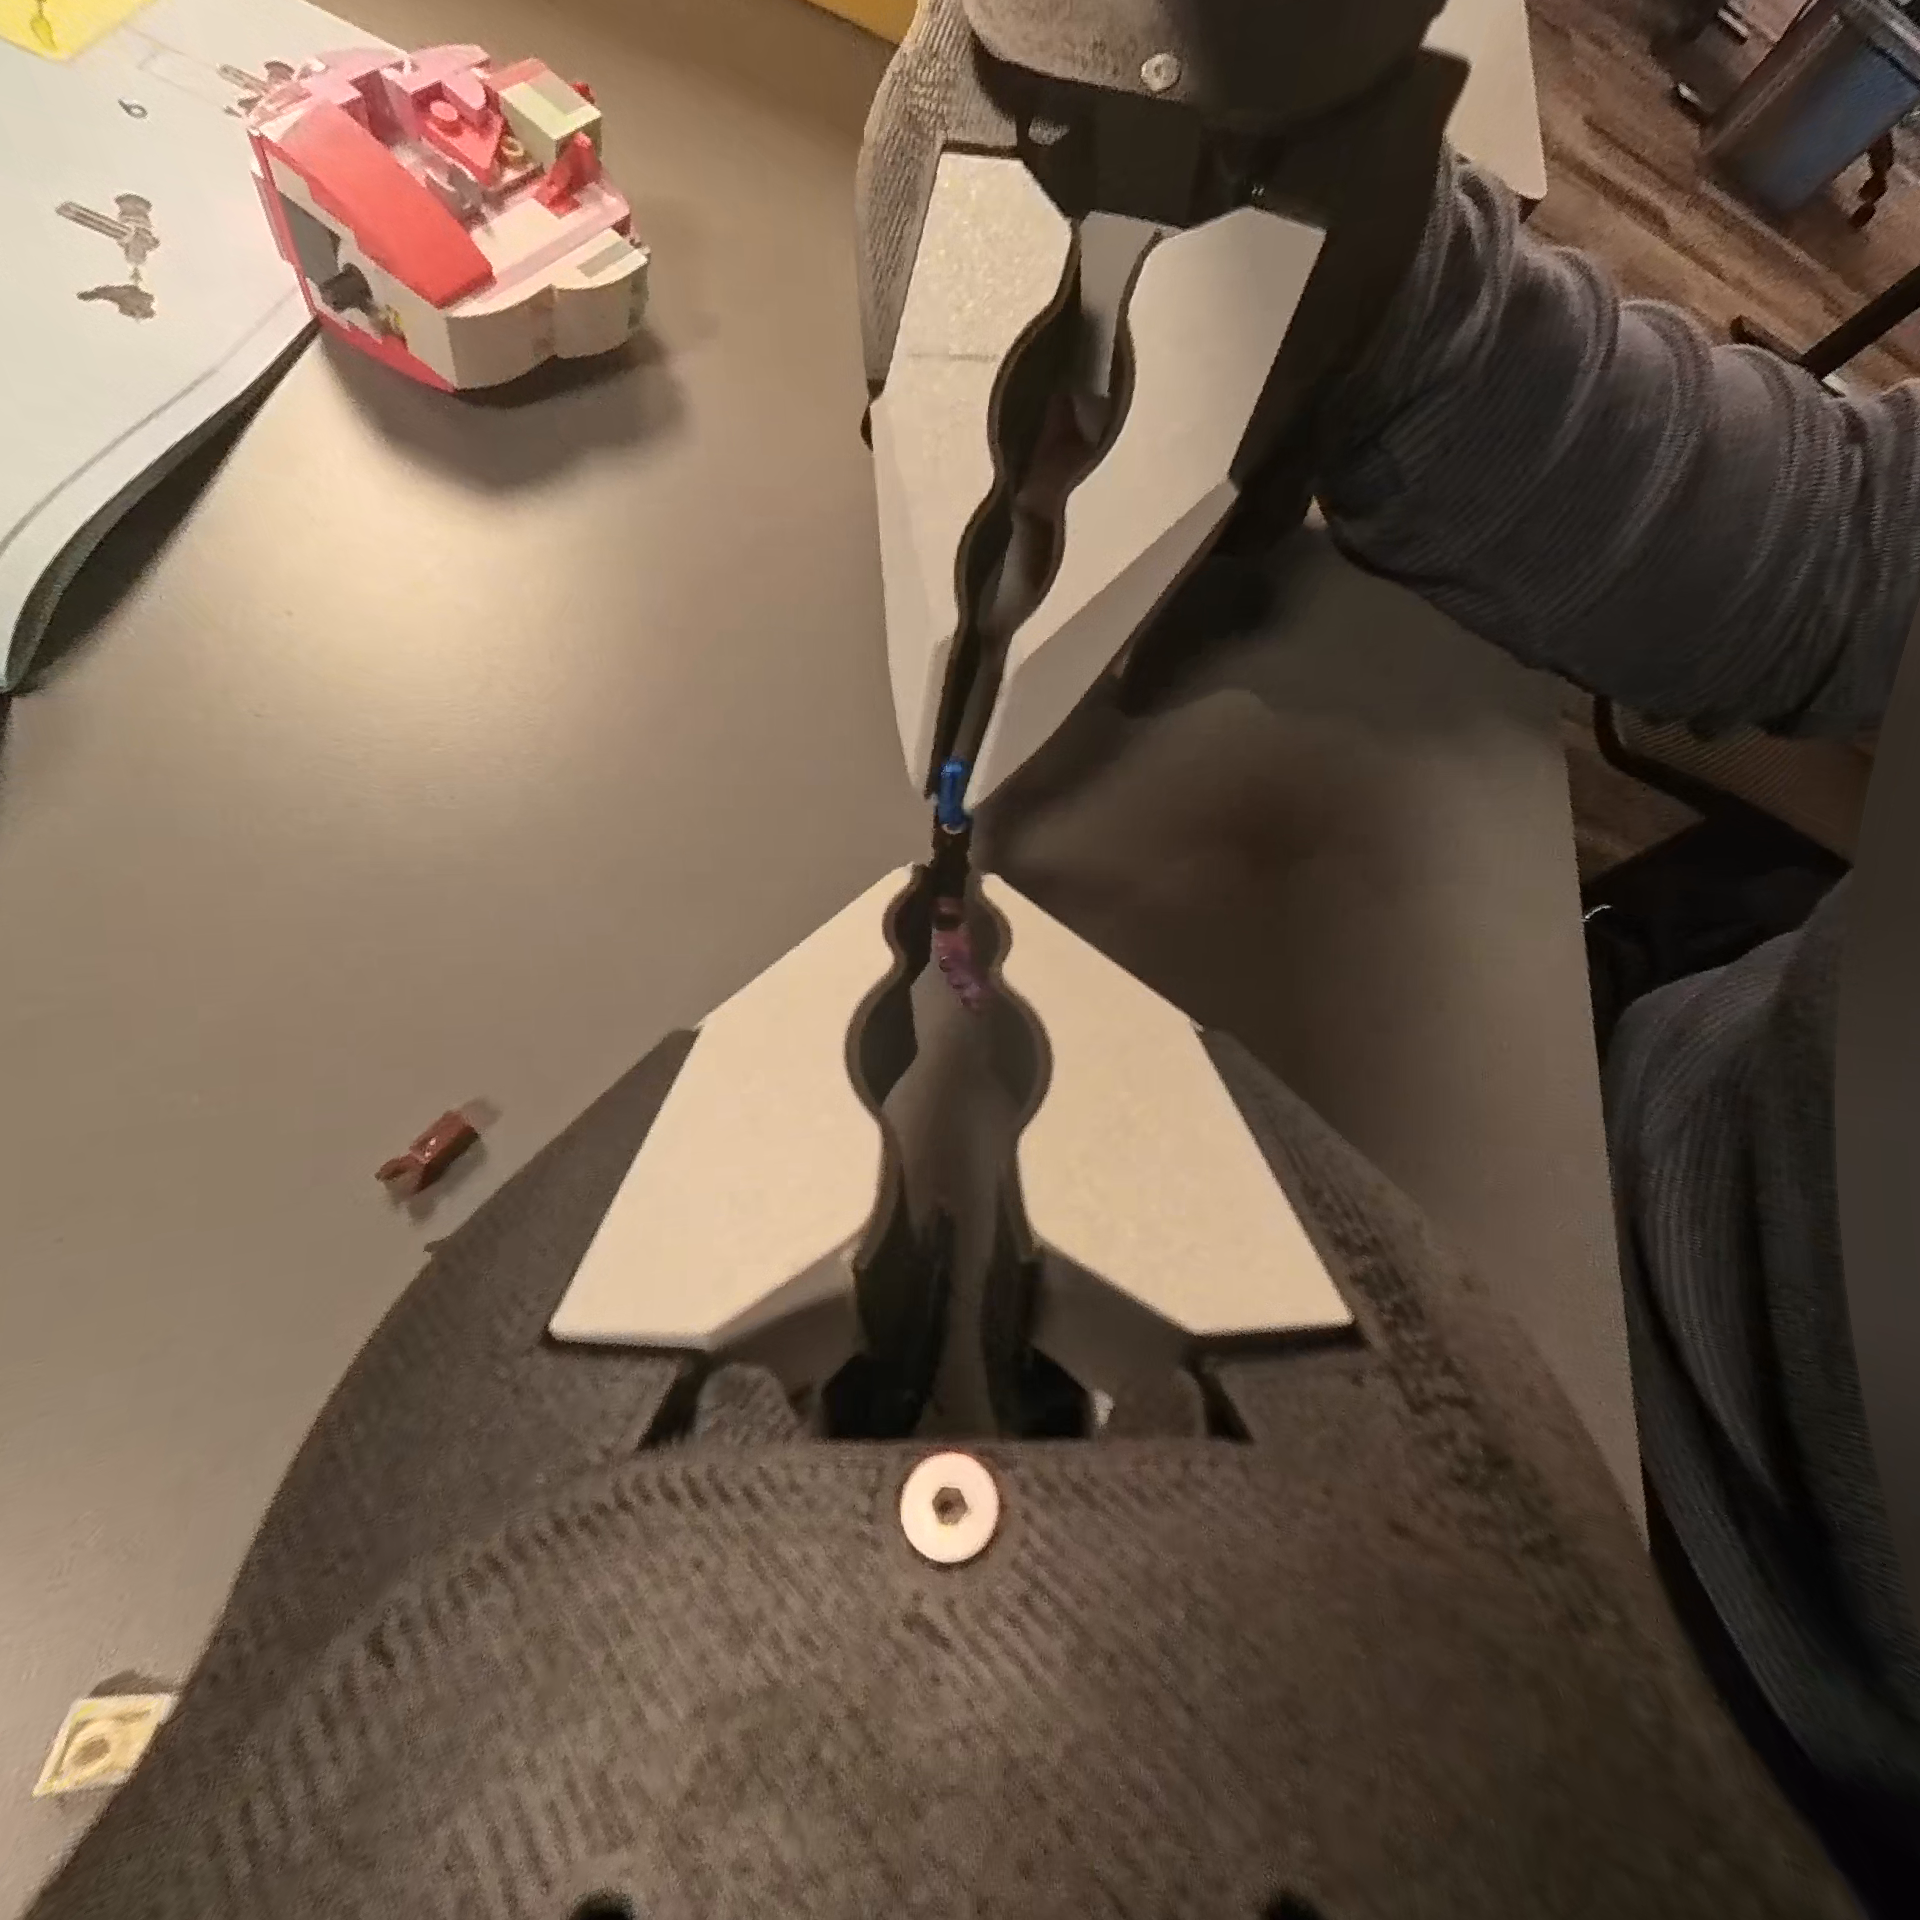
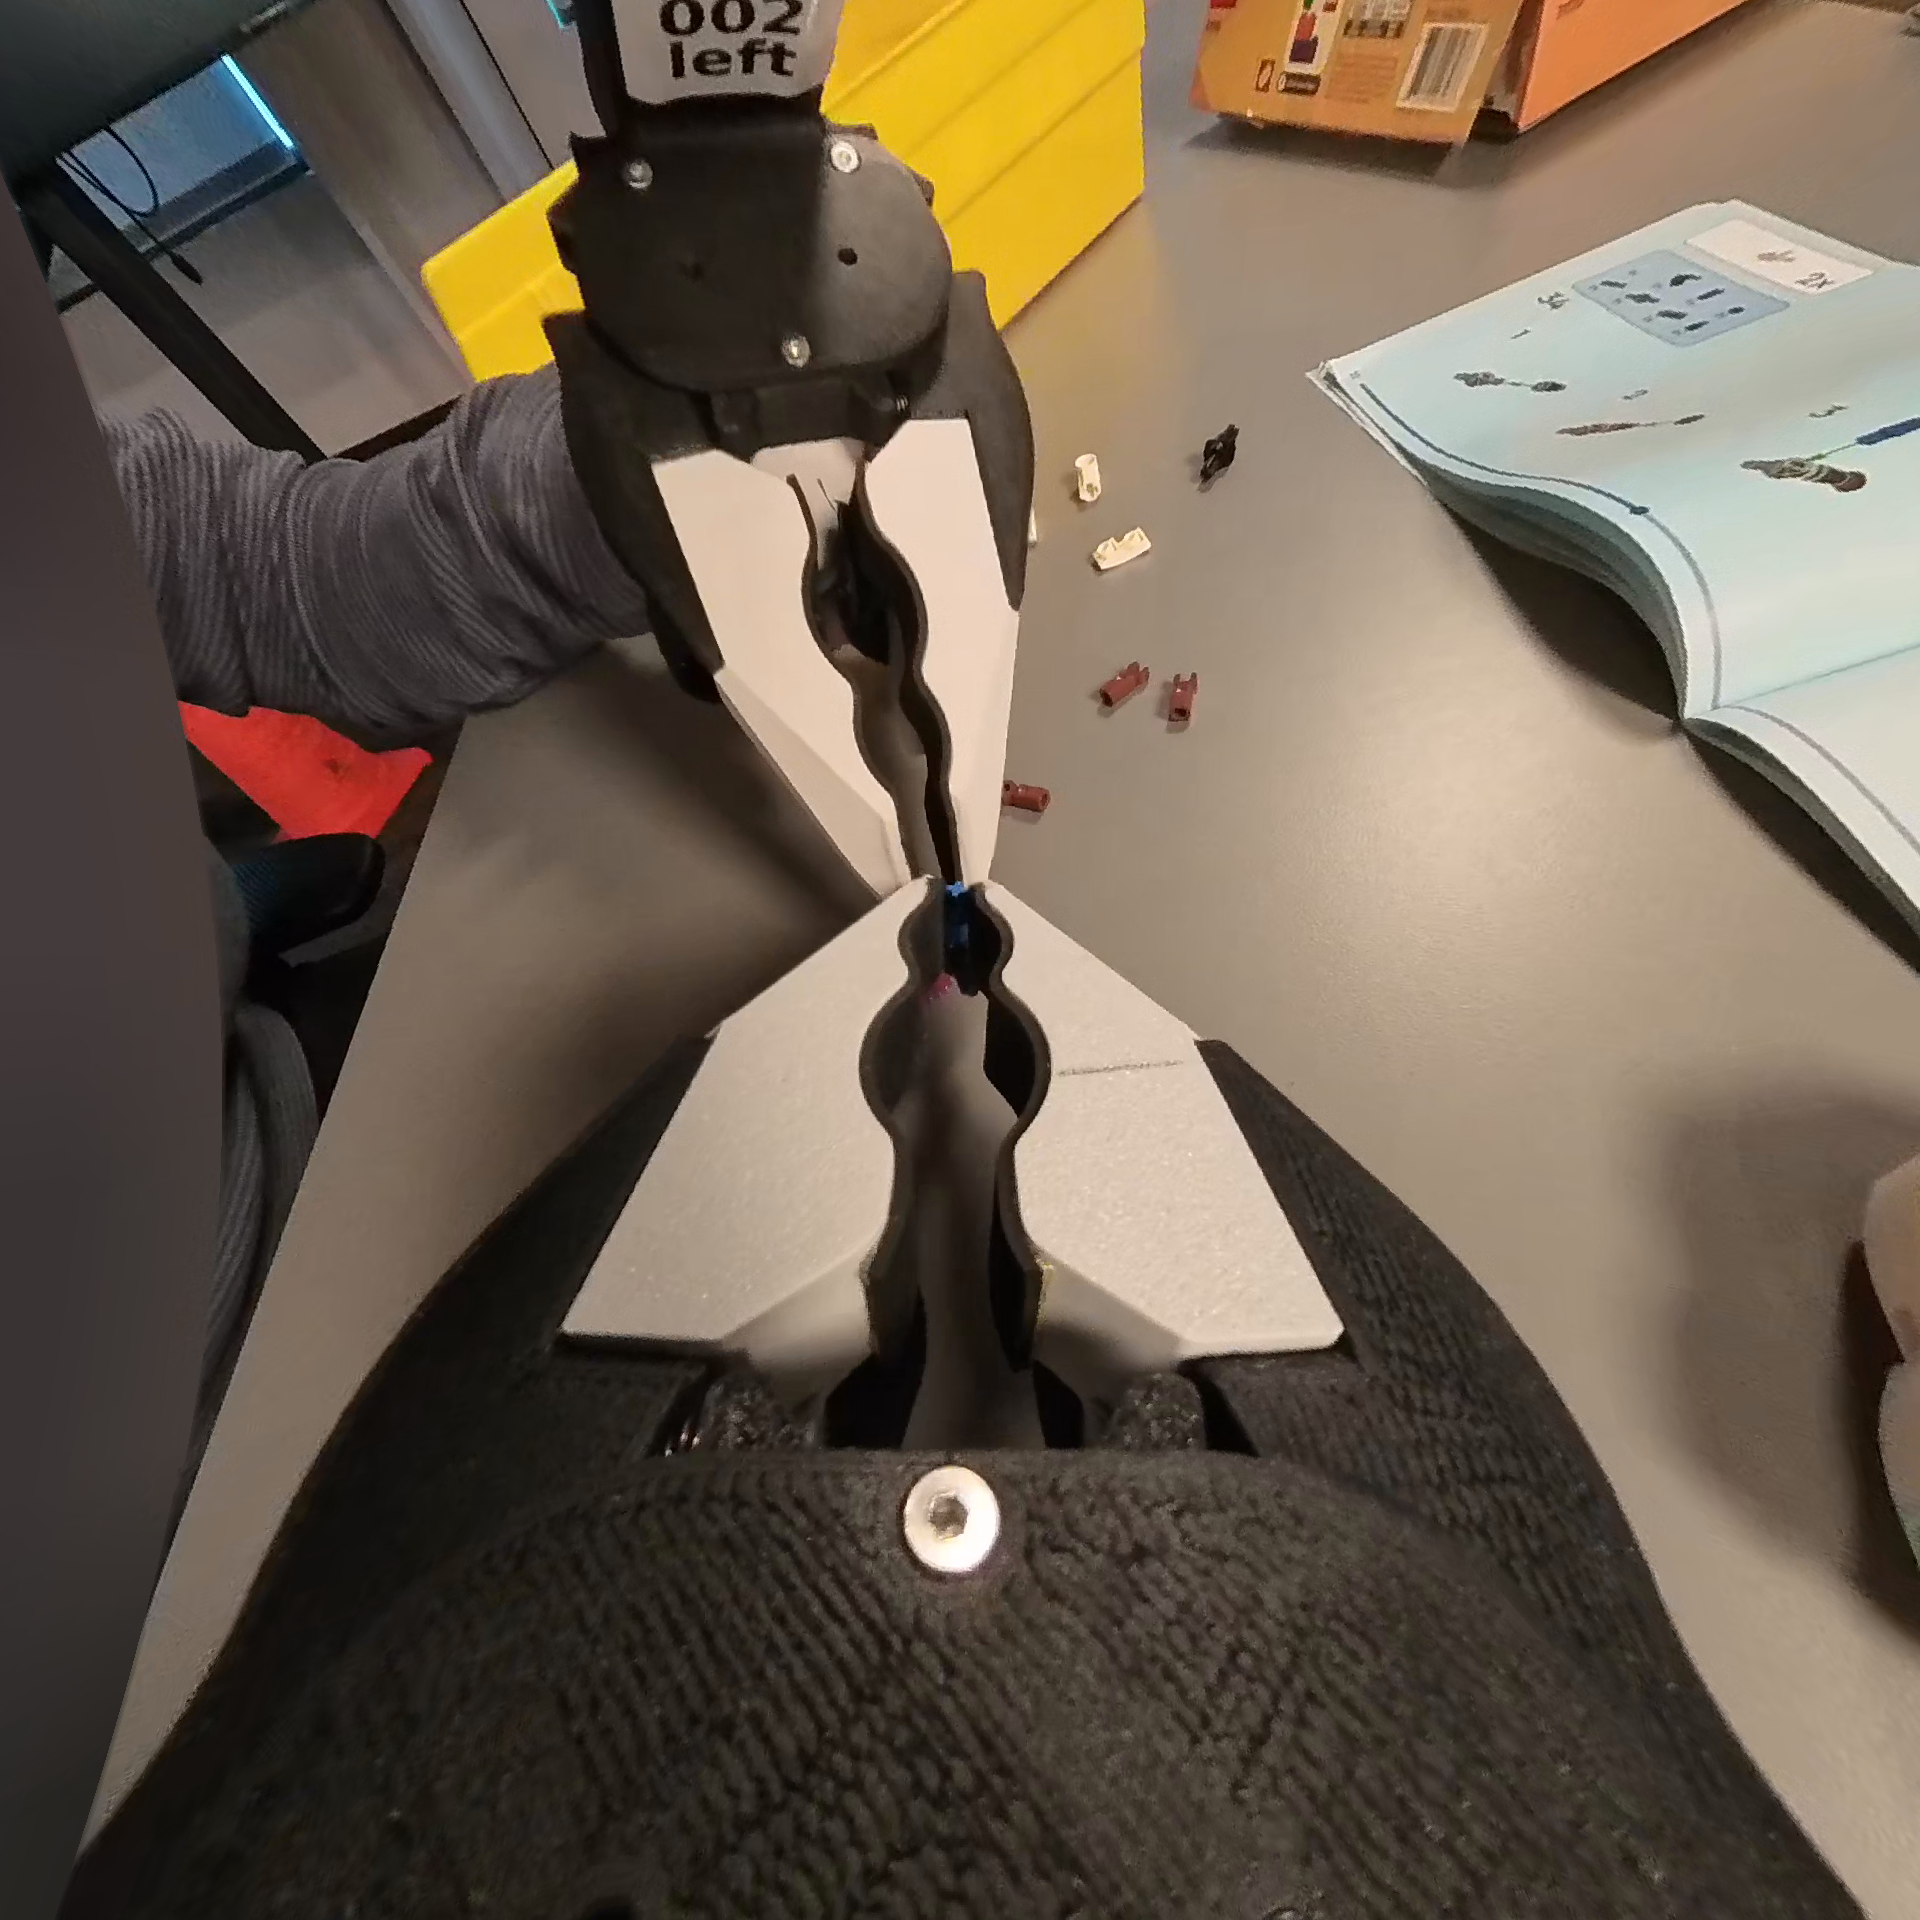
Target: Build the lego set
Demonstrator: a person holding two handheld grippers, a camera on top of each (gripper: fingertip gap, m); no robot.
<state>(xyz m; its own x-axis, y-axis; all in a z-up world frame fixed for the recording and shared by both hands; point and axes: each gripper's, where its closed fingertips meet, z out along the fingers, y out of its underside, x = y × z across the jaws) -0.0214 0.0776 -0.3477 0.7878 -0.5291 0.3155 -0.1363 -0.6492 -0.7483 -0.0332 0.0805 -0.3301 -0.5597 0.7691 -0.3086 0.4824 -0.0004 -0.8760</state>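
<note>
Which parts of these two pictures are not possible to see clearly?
- Thin black and purple piece, left wrist view: mostly hidden between the left gripper fingers.
- Small blue peg, right wrist view: shape hidden inside the right gripper.
- Open pale-blue booklet, right wrist view: cut off by the edge.

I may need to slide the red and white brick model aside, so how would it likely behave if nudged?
The red and white brick model sits flat on a broad base on the grey table, so it would probably slide rather than tip or roll. Being assembled from small bricks, it looks rigid, but a hard knock might pop loose its top pieces.
</note>
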